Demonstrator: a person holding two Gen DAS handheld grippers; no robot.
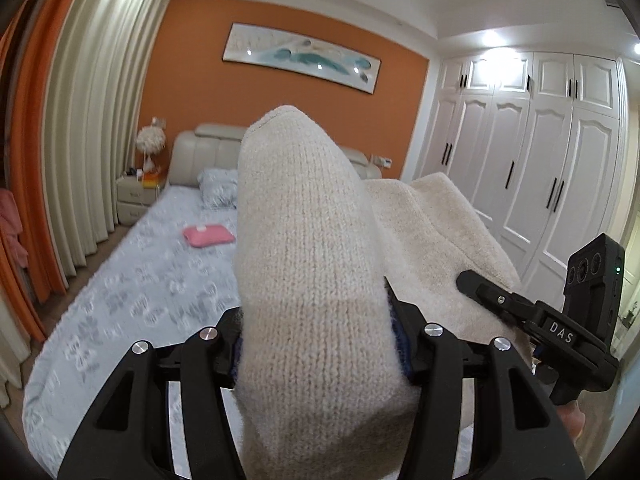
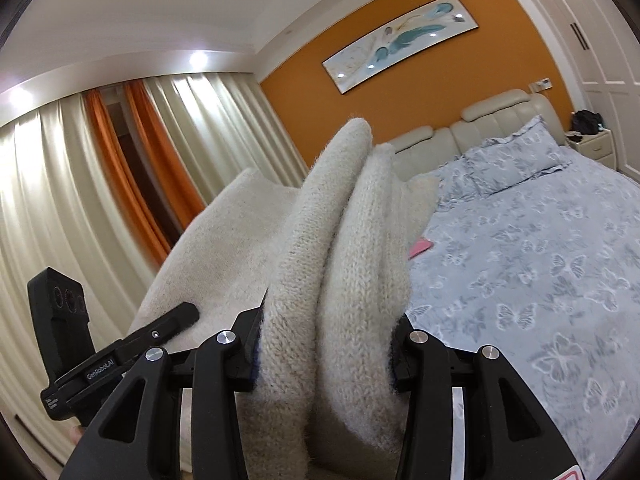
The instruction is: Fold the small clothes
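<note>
Left gripper [image 1: 316, 344] clamped on cream sweater [image 1: 308, 240], mid frame, up above bed [image 1: 132, 292]. Right gripper [image 2: 324, 344] clamped on bunched folds too. Pink thing [image 1: 208, 236] lying left on bed.

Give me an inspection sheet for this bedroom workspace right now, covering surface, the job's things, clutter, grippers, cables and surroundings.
Surface: bed with a grey butterfly-print cover, smooth where visible.
Job's things: cream knitted garment, lifted off the bed, stretched between both grippers; bunched folds stick up past each one.
Clutter: flat pink item lying on the cover; grey patterned pillow at the headboard.
Grippers: left gripper clamped on the knit; right gripper clamped on two thick folds.
Cables: nothing seen.
Surroundings: orange wall with a long framed picture, cream and orange curtains, white wardrobe, bedside table with a lamp.
</note>
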